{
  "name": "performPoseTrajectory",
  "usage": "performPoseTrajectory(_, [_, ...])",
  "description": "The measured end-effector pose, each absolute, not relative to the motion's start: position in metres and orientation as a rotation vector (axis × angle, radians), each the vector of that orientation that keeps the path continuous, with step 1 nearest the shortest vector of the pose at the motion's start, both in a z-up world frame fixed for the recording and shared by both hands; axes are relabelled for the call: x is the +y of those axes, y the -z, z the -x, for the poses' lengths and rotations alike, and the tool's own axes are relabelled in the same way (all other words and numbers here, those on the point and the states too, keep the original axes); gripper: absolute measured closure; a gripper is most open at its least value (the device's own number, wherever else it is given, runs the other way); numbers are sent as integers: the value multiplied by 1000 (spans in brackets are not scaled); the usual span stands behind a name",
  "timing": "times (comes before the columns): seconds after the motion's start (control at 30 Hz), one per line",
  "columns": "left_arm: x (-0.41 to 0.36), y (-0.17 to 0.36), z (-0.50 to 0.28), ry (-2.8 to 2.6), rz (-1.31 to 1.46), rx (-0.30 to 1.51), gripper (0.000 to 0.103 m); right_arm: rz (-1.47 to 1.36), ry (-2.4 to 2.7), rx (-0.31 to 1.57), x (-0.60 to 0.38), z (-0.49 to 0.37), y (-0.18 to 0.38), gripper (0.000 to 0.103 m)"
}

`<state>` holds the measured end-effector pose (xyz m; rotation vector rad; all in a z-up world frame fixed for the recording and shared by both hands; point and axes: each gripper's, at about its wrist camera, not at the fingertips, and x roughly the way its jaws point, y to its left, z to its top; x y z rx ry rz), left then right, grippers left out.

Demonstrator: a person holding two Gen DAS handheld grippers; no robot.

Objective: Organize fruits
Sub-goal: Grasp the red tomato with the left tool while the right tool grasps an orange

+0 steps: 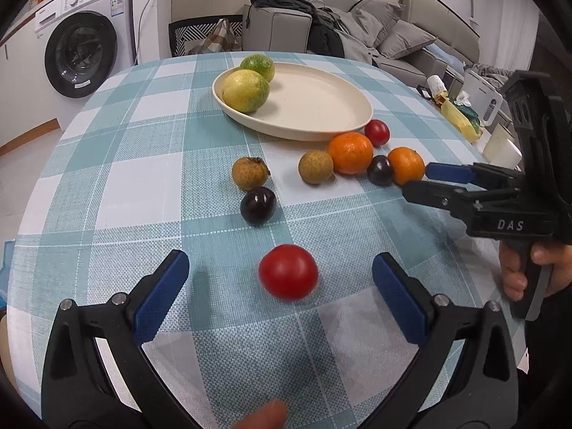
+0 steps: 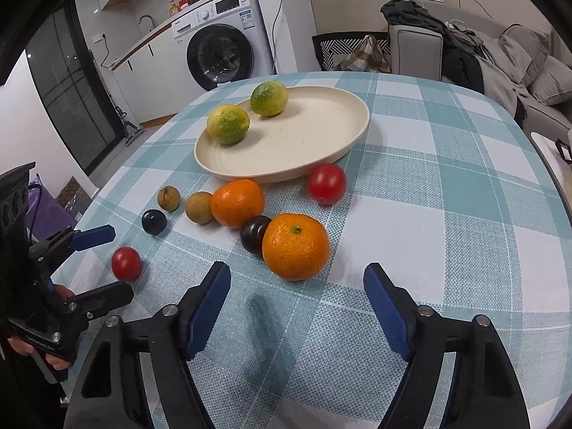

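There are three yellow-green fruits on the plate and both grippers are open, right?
Not quite: the plate holds two yellow-green fruits, not three, as the right wrist view shows. Both the left gripper and right gripper are open.

Checked table (image 1: 150, 164), plate (image 1: 321, 107), scattered fruit (image 2: 295, 246)

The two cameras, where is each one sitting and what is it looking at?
Left wrist: sits on the left tongs, facing a red tomato; blue pads and a fingertip show.
Right wrist: sits on the right tongs, facing an orange; pads show.
Shared: the plate with two green-yellow fruits, and each other's tongs.
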<state>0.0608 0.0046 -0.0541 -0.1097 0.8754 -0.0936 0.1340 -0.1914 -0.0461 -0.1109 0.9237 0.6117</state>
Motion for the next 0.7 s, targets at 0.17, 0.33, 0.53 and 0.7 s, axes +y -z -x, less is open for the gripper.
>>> performPoseTrajectory(0.17, [4,57,-61,115,96,898,1,123,-608,924,-185,-138,48,33])
performPoseTrajectory(0.33, [6,59,-61,140,96,919,1,136,-596,923,-182,-141,49,47])
performPoseTrajectory(0.53, [10,58,-60,178,109,920,10,112,-605,919,-185,-142,48,59])
performPoseTrajectory(0.7, [8,56,-59,201,90,918,13,114,-598,903,-188,-137,46,63])
